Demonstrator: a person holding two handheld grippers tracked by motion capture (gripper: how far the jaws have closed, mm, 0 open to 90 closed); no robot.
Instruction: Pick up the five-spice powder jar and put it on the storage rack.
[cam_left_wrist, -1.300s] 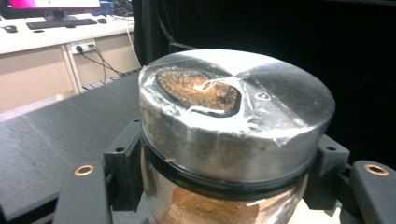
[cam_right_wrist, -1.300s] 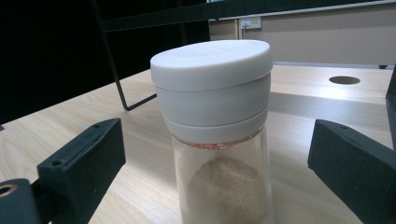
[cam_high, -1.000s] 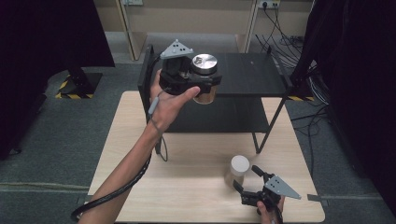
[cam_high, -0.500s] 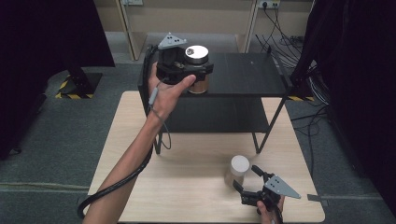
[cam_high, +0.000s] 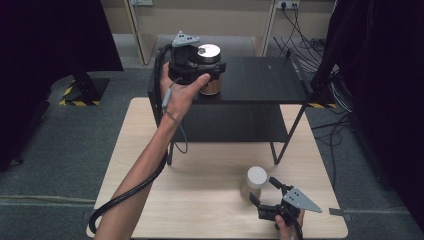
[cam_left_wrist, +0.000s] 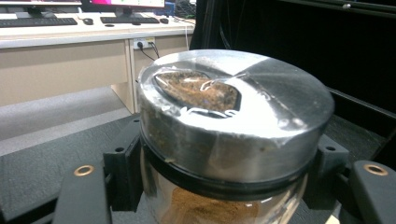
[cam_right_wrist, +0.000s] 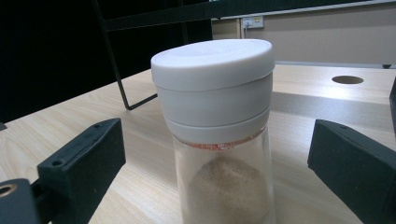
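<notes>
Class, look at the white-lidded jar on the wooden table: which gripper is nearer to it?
Right. The right gripper stands open around the white-lidded jar; the left gripper is far off at the black shelf, holding the metal-lidded jar.

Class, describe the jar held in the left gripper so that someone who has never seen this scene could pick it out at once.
Find the black two-tier shelf at the far side of the wooden table. At the left end of its top tier, the left gripper clamps a glass jar of brown powder. Its shiny metal lid sets it apart from the white-capped jar down on the table.

Left claw (cam_high: 207, 75) clamped — right claw (cam_high: 264, 194) agape.
</notes>
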